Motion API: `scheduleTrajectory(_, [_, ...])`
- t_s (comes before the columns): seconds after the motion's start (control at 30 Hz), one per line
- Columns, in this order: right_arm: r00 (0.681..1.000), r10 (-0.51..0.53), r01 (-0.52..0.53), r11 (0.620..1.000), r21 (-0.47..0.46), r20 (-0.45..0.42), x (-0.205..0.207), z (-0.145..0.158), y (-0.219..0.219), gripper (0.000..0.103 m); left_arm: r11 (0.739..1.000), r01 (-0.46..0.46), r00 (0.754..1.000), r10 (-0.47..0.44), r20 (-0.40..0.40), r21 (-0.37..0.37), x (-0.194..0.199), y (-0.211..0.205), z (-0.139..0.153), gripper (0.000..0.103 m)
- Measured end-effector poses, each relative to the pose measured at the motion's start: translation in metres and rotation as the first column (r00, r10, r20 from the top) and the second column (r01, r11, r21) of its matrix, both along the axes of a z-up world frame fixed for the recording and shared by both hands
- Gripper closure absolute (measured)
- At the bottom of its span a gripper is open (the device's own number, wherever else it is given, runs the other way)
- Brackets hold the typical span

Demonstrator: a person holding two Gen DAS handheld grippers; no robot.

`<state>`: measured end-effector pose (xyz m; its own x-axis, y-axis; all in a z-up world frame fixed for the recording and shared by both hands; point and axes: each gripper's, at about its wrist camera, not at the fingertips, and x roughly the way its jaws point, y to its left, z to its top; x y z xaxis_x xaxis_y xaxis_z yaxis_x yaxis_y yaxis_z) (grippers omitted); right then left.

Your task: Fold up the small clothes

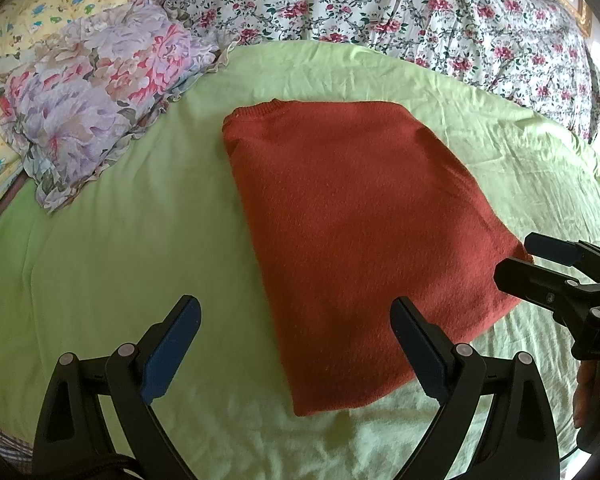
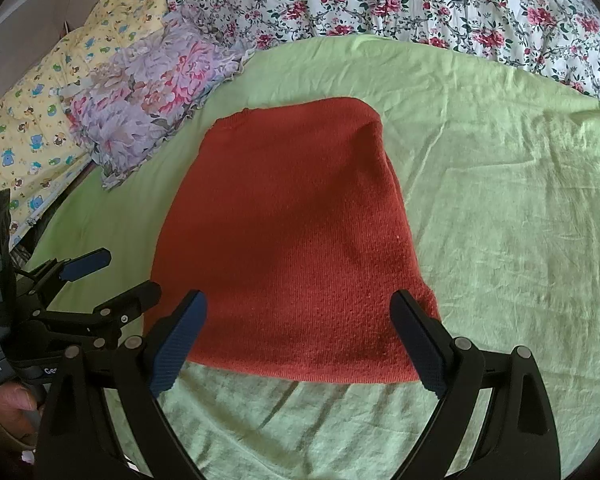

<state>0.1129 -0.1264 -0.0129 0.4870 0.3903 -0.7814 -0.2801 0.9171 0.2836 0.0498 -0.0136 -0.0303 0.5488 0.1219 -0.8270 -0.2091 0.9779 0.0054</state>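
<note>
A rust-red knitted garment (image 1: 352, 232) lies folded into a flat, roughly rectangular shape on a light green sheet (image 1: 120, 220) spread over a bed, its ribbed neckline edge at the far end. The left gripper (image 1: 296, 344) hovers over the near left part of the garment with its two blue-padded fingers spread wide and nothing between them; one finger sits over bare sheet, the other over the red knit. The right gripper (image 2: 298, 340) is likewise spread apart above the garment's near hem, holding nothing. In the left wrist view the right gripper appears at the right edge, near the garment's right corner. A lilac floral pillow (image 1: 88, 92) rests beyond the garment to the left, with a flowered quilt (image 1: 380, 4) bunched along the far side and a yellow cartoon-print cloth (image 2: 40, 120) at the far left.
</note>
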Motion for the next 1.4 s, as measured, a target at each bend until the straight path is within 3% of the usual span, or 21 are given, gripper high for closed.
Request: scheduleTrajectory(1.4, [1.000,-0.020,0.020,1.000,0.006,-0.003,0.012,0.001,-0.003,0.010,1.000,-0.020,1.000,0.020,-0.007,0.009,0.014,0.008,0.002,0.012])
